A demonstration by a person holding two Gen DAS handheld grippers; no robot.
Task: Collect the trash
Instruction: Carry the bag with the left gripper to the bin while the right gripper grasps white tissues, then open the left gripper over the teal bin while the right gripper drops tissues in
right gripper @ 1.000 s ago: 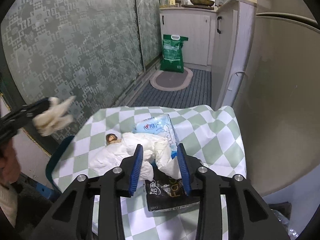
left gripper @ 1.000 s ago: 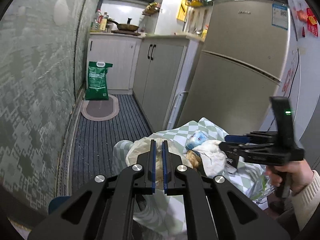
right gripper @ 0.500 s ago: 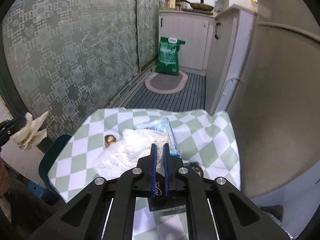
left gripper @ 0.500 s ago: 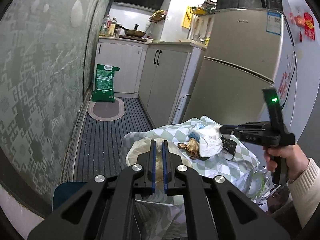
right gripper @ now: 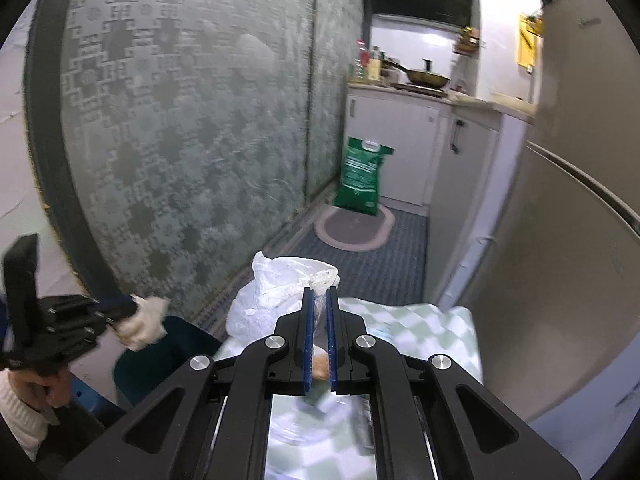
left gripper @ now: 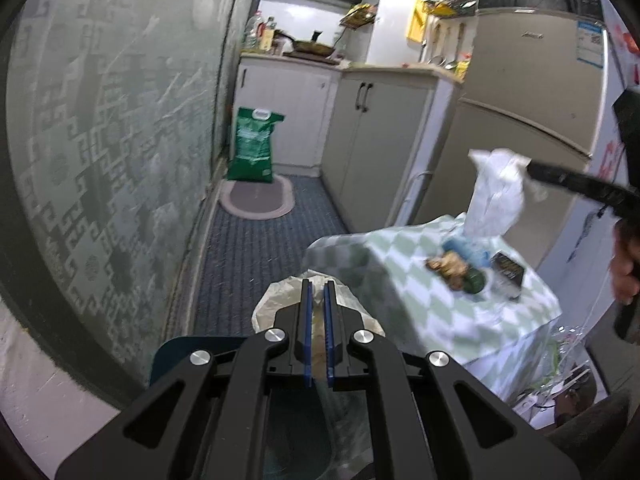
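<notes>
My left gripper (left gripper: 316, 292) is shut on a crumpled beige tissue (left gripper: 276, 300) and holds it over a dark blue bin (left gripper: 188, 354) beside the table; it also shows in the right wrist view (right gripper: 132, 312) with the tissue (right gripper: 146, 322). My right gripper (right gripper: 320, 296) is shut on a white plastic bag (right gripper: 276, 292), lifted above the green checked table (right gripper: 432, 320). The left wrist view shows that bag (left gripper: 496, 196) hanging over the table (left gripper: 400, 280). A blue wrapper (left gripper: 468, 250), brown scraps (left gripper: 448, 266) and a black packet (left gripper: 508, 274) lie on the cloth.
A patterned glass wall (left gripper: 100, 140) runs along the left. A fridge (left gripper: 520, 120) and white cabinets (left gripper: 368, 148) stand on the right. A green sack (left gripper: 254, 150) and an oval mat (left gripper: 258, 202) lie at the far end of the striped floor. The bin (right gripper: 160, 360) sits left of the table.
My right gripper closed on the white plastic bag and lifted it off the table. My left gripper drew back and to the left with the tissue, toward the blue bin.
</notes>
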